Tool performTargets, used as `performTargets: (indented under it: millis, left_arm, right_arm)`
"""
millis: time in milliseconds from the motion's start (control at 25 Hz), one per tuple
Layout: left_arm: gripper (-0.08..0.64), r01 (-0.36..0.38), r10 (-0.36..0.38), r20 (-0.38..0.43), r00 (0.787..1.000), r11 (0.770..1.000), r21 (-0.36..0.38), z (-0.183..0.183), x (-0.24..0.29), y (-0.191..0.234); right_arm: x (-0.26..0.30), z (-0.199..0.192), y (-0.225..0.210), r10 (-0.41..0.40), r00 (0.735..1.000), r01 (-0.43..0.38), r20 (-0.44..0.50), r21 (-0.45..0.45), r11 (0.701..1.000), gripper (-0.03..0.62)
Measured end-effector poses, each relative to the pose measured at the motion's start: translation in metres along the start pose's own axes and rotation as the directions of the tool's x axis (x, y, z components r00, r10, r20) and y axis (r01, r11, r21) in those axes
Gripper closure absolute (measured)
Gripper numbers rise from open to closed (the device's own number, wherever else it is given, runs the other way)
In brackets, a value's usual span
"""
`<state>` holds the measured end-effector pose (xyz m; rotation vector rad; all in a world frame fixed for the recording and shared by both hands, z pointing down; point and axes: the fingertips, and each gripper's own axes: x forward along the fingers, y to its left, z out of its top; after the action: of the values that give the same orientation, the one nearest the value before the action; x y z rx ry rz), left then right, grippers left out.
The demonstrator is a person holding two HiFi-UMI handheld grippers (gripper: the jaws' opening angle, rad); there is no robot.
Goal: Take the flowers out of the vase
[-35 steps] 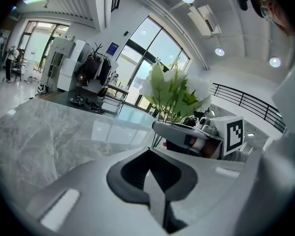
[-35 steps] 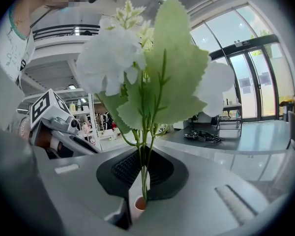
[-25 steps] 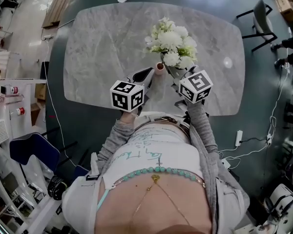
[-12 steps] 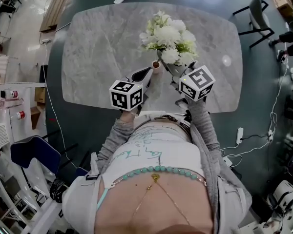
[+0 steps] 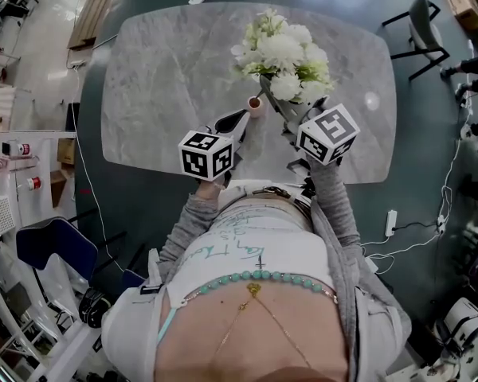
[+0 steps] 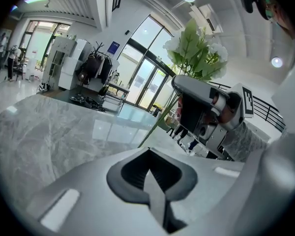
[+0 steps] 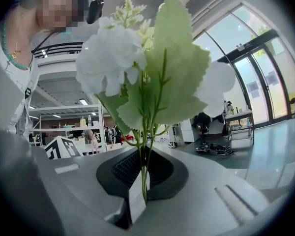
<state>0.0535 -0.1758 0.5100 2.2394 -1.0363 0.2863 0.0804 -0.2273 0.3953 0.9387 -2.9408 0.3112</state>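
Pinching flowers (image 7: 137,73), right gripper (image 7: 140,195); left gripper (image 6: 155,200) closed, seemingly empty; bare table (image 5: 167,78) beyond vase (image 5: 256,104).

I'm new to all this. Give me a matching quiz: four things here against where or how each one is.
1 leafy white flower bunch
2 small tan vase
3 left gripper
4 right gripper

a stands on grey marble table
b jaws together, beside the vase
c clamped on green stems
d sticks up above the right gripper

Pairs: 1-d, 2-a, 3-b, 4-c

A lab-like workroom: shelving racks (image 5: 16,161), a floor power strip (image 5: 389,224), tall glass doors (image 6: 146,80).
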Motion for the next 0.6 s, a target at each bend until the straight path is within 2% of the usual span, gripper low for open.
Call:
performTargets:
  millis: [600]
  left_arm:
    - [0.560,-0.033,0.033,0.012,0.999,0.999,-0.012,-0.001,-0.003,0.008]
  right_arm:
    - [-0.006,0.032,0.003,0.020,1.000,-0.020,0.008,0.023,1.000,0.557]
